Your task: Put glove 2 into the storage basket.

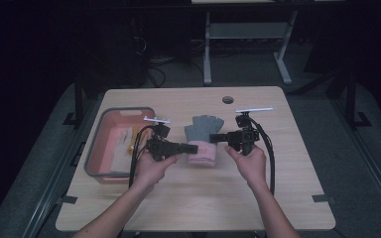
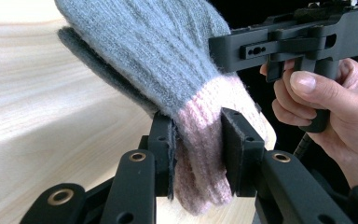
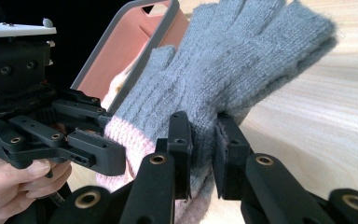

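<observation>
From the high view, the pair of gloves (image 1: 204, 136) sits near the middle of the wooden table (image 1: 278, 198), grey fingers pointing to the far side, pink cuffs nearer the person. The left gripper (image 1: 191, 147) bites the pink cuff from the left and the right gripper (image 1: 217, 138) comes in from the right onto the grey knit. A grey-rimmed pink bin (image 1: 95, 148) stands just left of the left hand (image 1: 151, 166). If the load is to go into that bin, the bin's near wall is close enough for a trailing cuff to catch on it.

In the left gripper view, the jaws are clamped on the pink cuff (image 2: 200, 140) of the gloves (image 2: 158, 51), the knit bunched between the pads. A second, darker glove (image 2: 98, 65) peeks out behind the lighter one, and I cannot tell whether the pads have caught both layers. If only one is pinched, the other could slide out and drop to the table.

In the right gripper view, the jaws are closed narrowly on grey knit (image 3: 203, 119) just above the cuff, with the glove fingers (image 3: 261, 42) hanging free toward the bin (image 3: 135, 51). The bite is on a thin fold of stretchy fabric, so pulling the two hands apart could stretch the knit or drag it out of one grip.
</observation>
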The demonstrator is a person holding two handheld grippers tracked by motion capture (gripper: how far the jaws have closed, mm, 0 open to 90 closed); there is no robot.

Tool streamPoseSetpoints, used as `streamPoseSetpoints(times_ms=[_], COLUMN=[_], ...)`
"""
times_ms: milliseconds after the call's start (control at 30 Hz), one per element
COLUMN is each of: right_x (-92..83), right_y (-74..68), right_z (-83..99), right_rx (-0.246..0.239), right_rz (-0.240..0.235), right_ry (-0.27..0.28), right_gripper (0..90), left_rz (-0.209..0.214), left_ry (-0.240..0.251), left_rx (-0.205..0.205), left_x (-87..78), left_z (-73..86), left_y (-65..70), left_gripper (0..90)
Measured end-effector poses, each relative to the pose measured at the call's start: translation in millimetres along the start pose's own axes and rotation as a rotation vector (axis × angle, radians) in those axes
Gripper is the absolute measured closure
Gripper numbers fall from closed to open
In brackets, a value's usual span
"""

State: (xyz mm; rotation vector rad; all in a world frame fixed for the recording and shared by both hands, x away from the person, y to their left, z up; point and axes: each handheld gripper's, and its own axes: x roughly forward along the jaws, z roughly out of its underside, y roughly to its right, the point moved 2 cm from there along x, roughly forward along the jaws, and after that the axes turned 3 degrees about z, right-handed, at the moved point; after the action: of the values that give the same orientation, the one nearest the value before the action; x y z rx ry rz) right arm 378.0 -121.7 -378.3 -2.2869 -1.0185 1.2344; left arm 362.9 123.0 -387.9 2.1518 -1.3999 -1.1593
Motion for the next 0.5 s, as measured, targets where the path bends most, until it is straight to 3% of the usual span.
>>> streamPoseSetpoints(times_ms=[500], right_x=[4.8], right_y=[-11.8], right_z=[-12.0], right_rx=[-0.017], right_rz=[-0.017], right_ry=[-0.005], right_gripper=[78.7], left_rz=[-0.003], left_ry=[0.015], left_rx=[0.001], left_x=[-14.8], left_z=[-5.5], left_y=[-0.8], left_gripper=[67.3])
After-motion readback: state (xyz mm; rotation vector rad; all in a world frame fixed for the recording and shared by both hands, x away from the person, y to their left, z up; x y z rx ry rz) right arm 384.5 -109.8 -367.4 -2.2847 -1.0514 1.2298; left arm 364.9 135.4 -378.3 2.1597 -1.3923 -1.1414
